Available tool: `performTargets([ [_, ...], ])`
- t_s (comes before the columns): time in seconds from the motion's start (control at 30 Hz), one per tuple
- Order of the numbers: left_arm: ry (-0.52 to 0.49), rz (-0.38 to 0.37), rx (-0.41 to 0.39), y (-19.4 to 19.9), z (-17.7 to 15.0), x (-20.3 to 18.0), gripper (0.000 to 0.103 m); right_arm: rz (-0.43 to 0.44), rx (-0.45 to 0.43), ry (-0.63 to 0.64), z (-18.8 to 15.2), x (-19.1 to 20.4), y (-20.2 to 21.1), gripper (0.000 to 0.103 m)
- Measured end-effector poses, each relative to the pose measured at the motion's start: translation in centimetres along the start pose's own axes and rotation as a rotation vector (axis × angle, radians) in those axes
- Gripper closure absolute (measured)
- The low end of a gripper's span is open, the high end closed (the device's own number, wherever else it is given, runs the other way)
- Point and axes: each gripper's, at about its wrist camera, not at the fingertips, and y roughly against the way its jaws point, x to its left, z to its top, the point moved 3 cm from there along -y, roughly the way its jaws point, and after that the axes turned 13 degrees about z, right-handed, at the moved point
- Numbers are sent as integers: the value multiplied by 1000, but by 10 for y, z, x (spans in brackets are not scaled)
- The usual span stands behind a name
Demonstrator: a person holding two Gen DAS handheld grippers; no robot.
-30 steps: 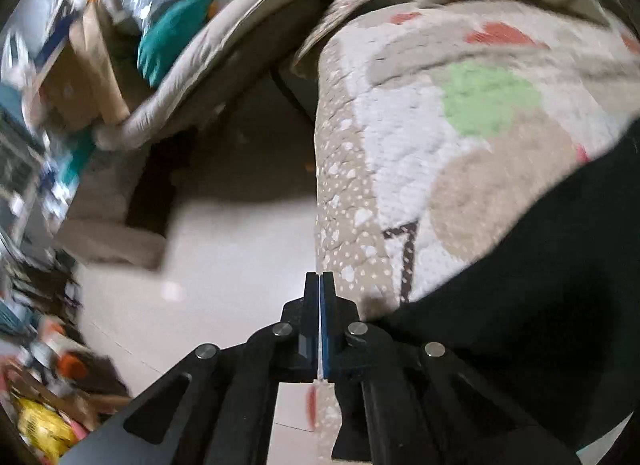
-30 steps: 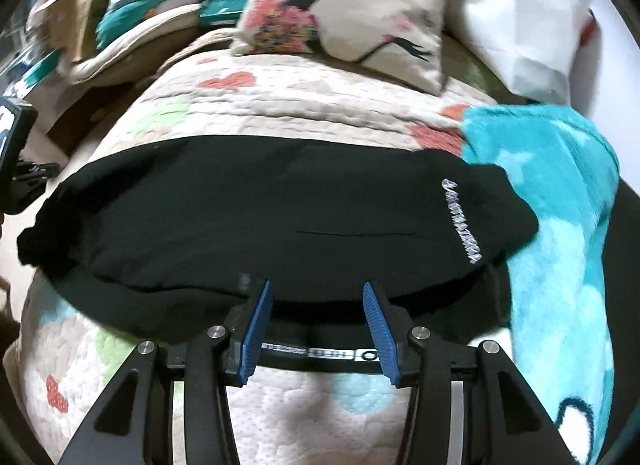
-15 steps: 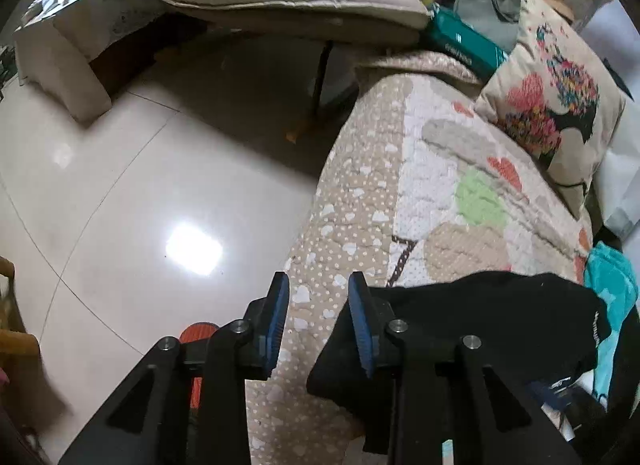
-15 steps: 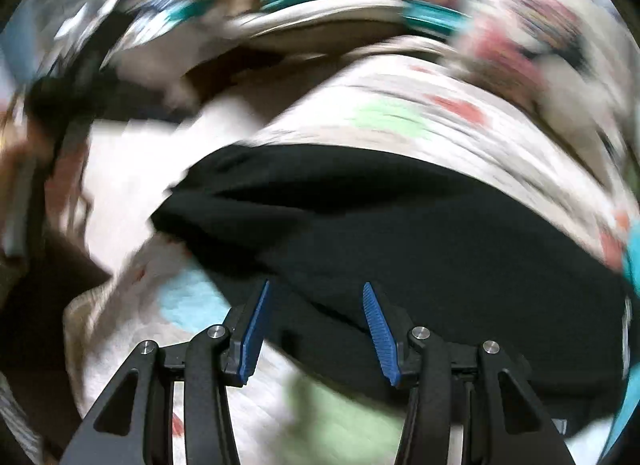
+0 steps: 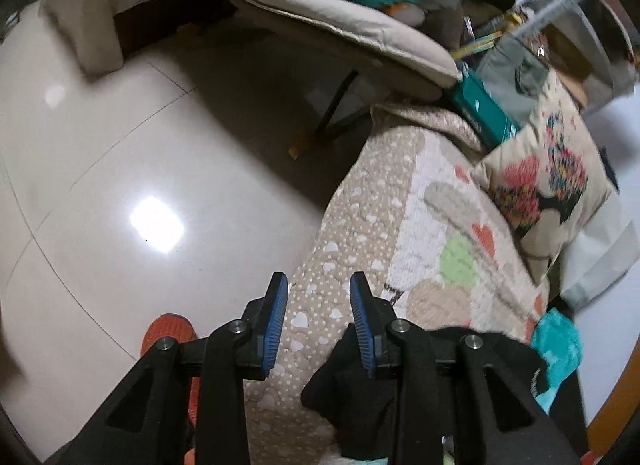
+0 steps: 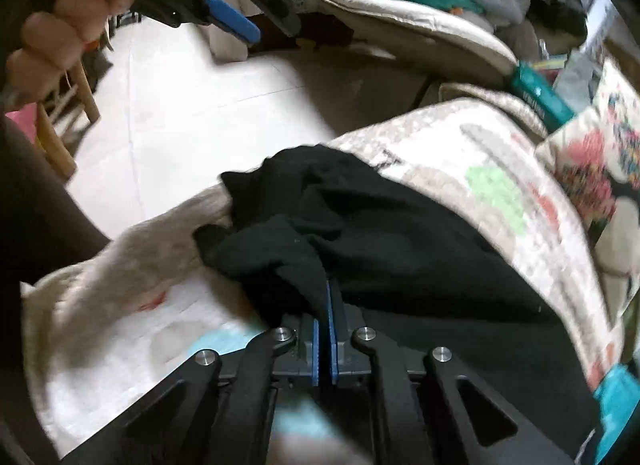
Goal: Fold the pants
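Note:
The black pants [image 6: 400, 241] lie folded across a patterned quilt [image 6: 496, 169] on a bed. My right gripper [image 6: 325, 305] is shut on a bunched fold of the pants near their left end. My left gripper [image 5: 318, 297] is open and empty, held up above the bed's edge; it also shows in the right wrist view [image 6: 230, 23], gripped by a hand at the upper left. In the left wrist view an end of the pants [image 5: 352, 397] shows dark under the right finger.
A printed cushion [image 5: 548, 185] and a teal blanket [image 5: 558, 341] lie on the bed. Beside the bed is a shiny tiled floor [image 5: 132, 169], a padded chair [image 5: 340, 25] piled with items, and an orange shoe [image 5: 168, 335].
My right gripper has closed on the pants' fold, having been open a moment ago. My left gripper has opened, let go of the pants and risen away from the bed.

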Motion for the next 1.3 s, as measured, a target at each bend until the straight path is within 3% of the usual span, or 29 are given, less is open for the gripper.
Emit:
performTargets([
  [0.07,45,-23,-10,6,4,6,68,84,37,-57,-13,3,4,85],
  [0.13,75,-39,-20,11,7,11,65,153,57,-72,-18,11,6,61],
  [0.17,79,-40,-27,13,8,12,65,169,51,-70,-19,14,10,59],
  [0.27,75,-25,-61,20,11,13,63,204,2,-86,-8,14,29,59],
  [0.37,89,-36,-65,22,13,14,61,151,-67,-93,15,10,38,59],
  [0.47,87,-51,-54,21,13,13,61,108,-90,-105,42,7,22,59],
  [0.6,82,-60,-60,24,14,13,61,45,-36,-120,68,-2,-28,59],
  [0.7,92,-73,-69,30,16,17,61,29,9,-156,69,-14,-54,72],
  [0.8,99,-74,-88,37,17,21,61,118,-69,-279,69,-28,-39,92],
  [0.93,97,-88,-113,46,18,19,60,191,-149,-379,77,-42,-16,92],
  [1.07,96,-79,-116,46,18,18,60,186,-157,-402,98,-48,-26,92],
  [1.2,106,-59,-114,41,18,21,60,232,-114,-509,104,-56,-57,77],
  [1.3,100,-47,-118,38,16,21,60,287,-168,-598,97,-65,-53,74],
])
